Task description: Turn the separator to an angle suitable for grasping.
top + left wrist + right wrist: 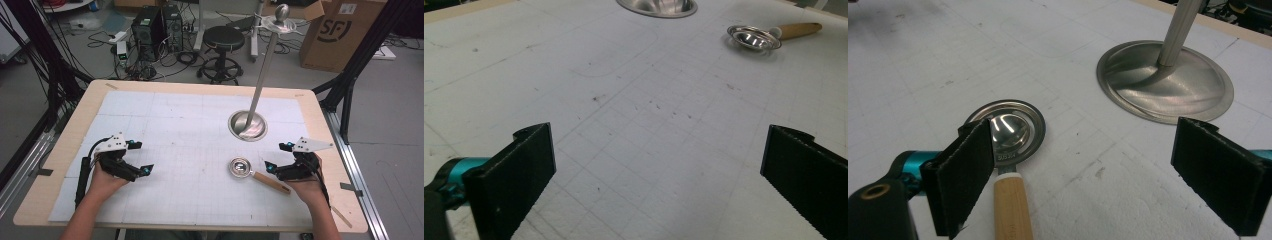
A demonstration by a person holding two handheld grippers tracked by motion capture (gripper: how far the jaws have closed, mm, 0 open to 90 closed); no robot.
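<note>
A small steel ladle (pixel 239 167) with a wooden handle (pixel 270 182) lies on the white gridded mat (pixel 190 130), right of centre. My right gripper (pixel 278 156) hovers open just right of it. In the right gripper view the ladle's bowl (pixel 1008 130) sits ahead of one jaw, and the handle (pixel 1010 210) runs back just inside that jaw; right gripper (pixel 1093 175) holds nothing. My left gripper (pixel 141 157) is open over the mat's left part, far from the ladle (pixel 754 37); left gripper (pixel 659 175) is empty too.
A steel stand with a round base (pixel 247 125) and a tall leaning pole (pixel 262 75) stands behind the ladle, base (pixel 1168 82) close ahead of the right gripper. Beyond the table's far edge are a stool (pixel 222 47), computer towers (pixel 150 30) and a cardboard box (pixel 337 32).
</note>
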